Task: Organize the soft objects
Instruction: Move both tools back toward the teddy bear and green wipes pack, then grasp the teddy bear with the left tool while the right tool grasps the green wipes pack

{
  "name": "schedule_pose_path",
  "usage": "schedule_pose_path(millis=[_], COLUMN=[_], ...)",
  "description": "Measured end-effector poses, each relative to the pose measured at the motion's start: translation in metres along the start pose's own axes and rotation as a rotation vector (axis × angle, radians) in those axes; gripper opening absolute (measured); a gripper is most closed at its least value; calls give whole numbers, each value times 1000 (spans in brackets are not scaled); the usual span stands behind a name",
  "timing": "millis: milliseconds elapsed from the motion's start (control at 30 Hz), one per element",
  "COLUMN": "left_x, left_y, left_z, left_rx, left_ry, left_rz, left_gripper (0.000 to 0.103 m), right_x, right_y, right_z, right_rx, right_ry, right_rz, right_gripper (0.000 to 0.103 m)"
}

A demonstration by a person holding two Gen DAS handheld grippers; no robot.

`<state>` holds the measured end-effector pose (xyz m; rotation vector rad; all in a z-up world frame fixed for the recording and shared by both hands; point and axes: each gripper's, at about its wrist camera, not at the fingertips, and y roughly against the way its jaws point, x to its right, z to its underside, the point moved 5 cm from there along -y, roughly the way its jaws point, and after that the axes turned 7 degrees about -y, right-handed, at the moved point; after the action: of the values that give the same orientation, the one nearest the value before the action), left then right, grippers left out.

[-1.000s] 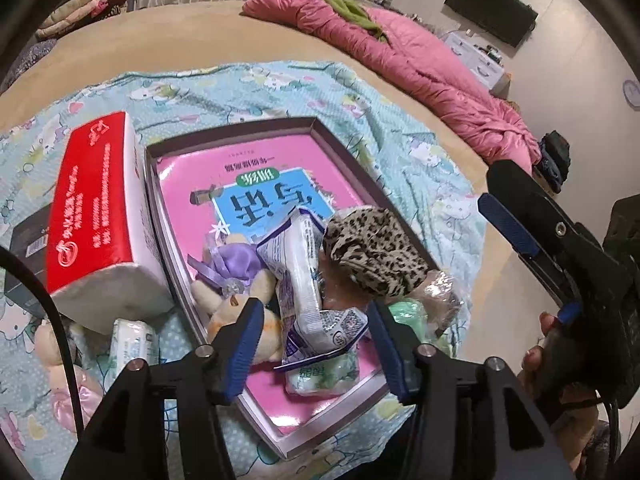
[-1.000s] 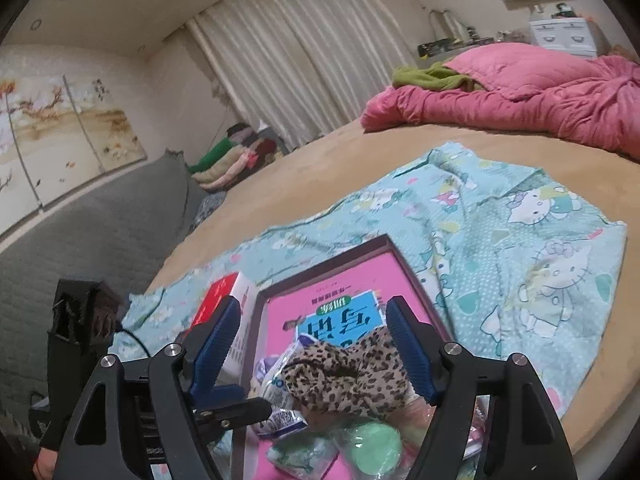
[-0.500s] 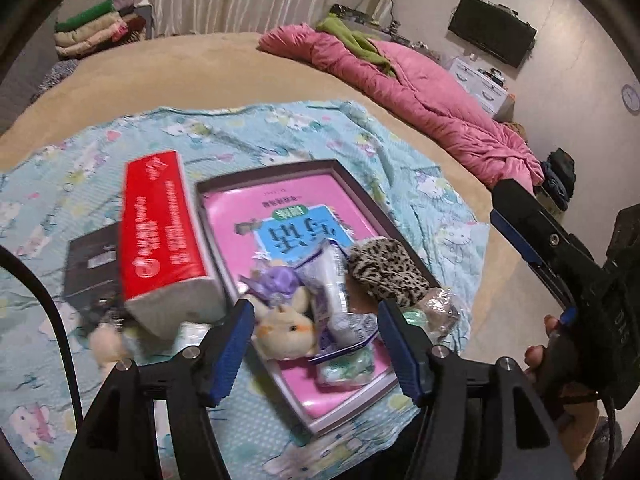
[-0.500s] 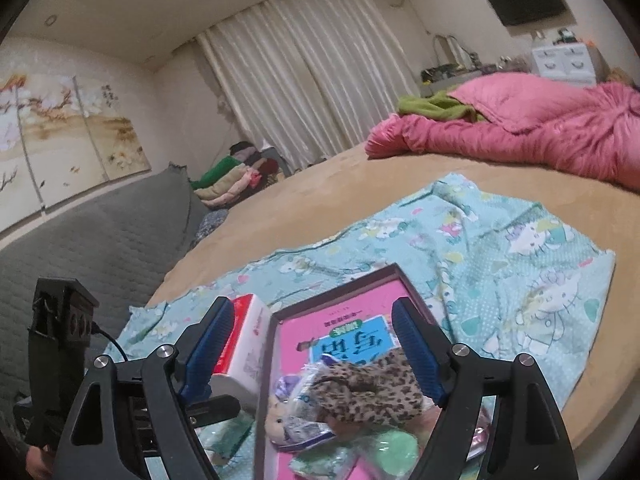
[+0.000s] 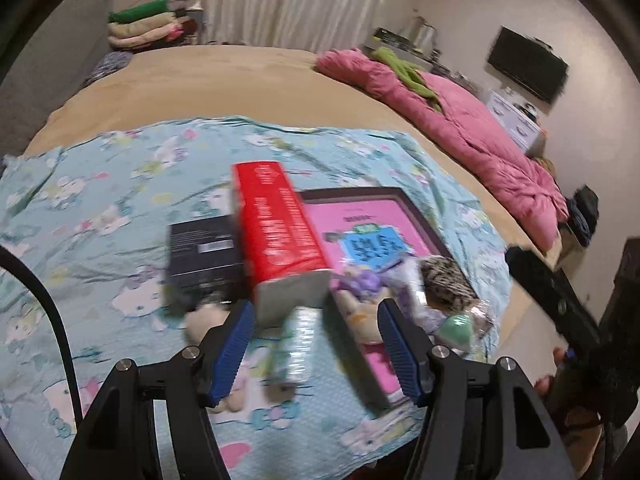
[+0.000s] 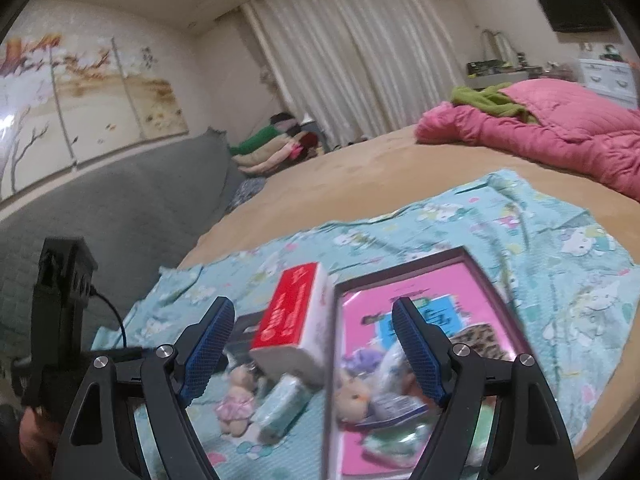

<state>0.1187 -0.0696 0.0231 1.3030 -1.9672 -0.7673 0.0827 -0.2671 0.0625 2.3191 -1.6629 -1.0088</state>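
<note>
A shallow pink box with a dark rim (image 5: 352, 193) (image 6: 400, 270) lies on the blue cartoon sheet. It holds a leopard-print soft piece (image 5: 444, 280) (image 6: 476, 336), a bunny plush (image 6: 352, 392), wrapped packets and a green item (image 5: 456, 328). Beside its left edge lies a red tissue pack (image 5: 280, 232) (image 6: 296, 312), with a small packet (image 5: 300, 344) (image 6: 280, 404) and a little doll in a pink dress (image 6: 236, 400) in front. My left gripper (image 5: 316, 332) hangs open above the pack's near end, holding nothing. My right gripper (image 6: 310, 332) is open and empty too, raised over the same spot.
A black box (image 5: 204, 252) sits left of the red pack. The sheet covers part of a round tan bed (image 5: 200, 80), with a pink quilt (image 5: 460, 128) at its far right. Folded clothes (image 6: 272, 148) lie near the curtains. A hand holds each gripper's handle.
Both grippers have pulled back and risen from the box, so more of the bed shows. The left view swung toward the red pack, and the left jaws spread slightly wider.
</note>
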Motion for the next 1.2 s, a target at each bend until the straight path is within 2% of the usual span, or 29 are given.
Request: schedule_pose_path(millis=[333,533,667,767,933,1200], left_x=[-64,-84,-91,-96,-101,-94], left_y=[3,-17,-35,-48,-66,-88], left_z=[18,38,51,59,67,75], left_rx=[-17,-80,-125,-156,-192,-227], left_ry=[101,121,137,149,163,141], left_rz=[-52,-70,-61,-57,-49,-11], left_gripper=[64,64,64,64,64,64], right_x=[-36,-49,-47,-42,-34,-32], right_y=[-33,-56,-78,-90,-103,-121], right_z=[37,59,83,94,100,95], right_rx=[-139,-220,-320,-363,-380,-398], right_ry=[29,41,25,28,11,-31], right_rz=[-9,25,68,101,132,122], right_gripper=[82,82,82,82,82,82])
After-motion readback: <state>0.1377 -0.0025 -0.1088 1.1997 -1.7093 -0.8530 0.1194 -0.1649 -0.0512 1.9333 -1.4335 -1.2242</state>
